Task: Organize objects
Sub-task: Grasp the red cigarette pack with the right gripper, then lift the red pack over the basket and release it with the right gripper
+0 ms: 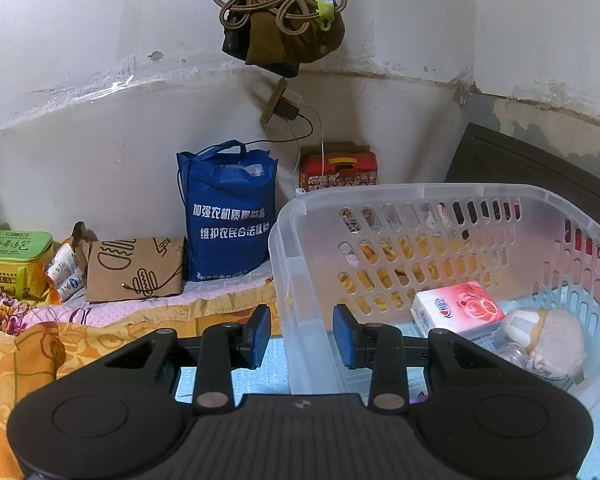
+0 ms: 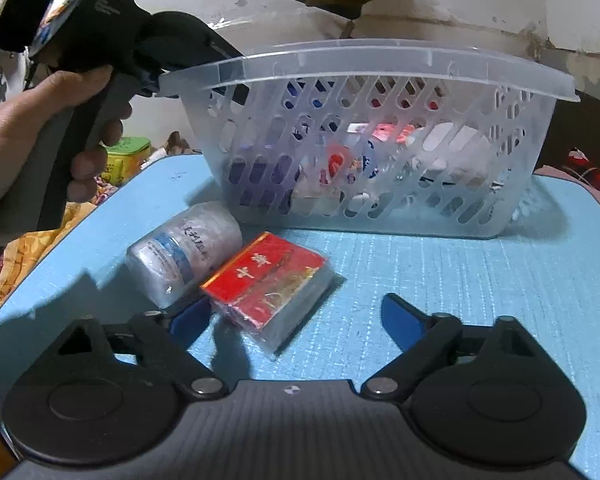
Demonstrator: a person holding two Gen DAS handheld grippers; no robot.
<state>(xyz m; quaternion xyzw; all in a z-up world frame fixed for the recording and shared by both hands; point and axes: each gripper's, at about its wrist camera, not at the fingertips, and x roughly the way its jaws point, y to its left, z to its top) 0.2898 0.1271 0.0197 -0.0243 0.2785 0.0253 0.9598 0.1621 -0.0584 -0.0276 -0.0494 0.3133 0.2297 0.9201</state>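
A clear plastic basket [image 1: 440,194] [image 2: 380,60] stands on a blue mat [image 2: 460,280]. My left gripper [image 1: 302,330] straddles the basket's left wall, one finger outside and one inside, with a gap still showing on both sides of the wall. In the right wrist view the left gripper [image 2: 156,64] sits at the basket's left rim. Inside the basket lie a pink tissue pack [image 1: 458,308] and a grey plush toy [image 1: 548,336]. My right gripper [image 2: 296,320] is open, low over the mat, around a red cigarette pack [image 2: 268,280]. A white bottle [image 2: 184,252] lies just left of the pack.
A blue tote bag [image 1: 228,216], a brown paper bag [image 1: 134,268], a green box [image 1: 16,256] and a red carton [image 1: 340,168] stand along the wall. Floral and orange bedding [image 1: 40,344] lies to the left. Cords and a pouch [image 1: 276,8] hang above.
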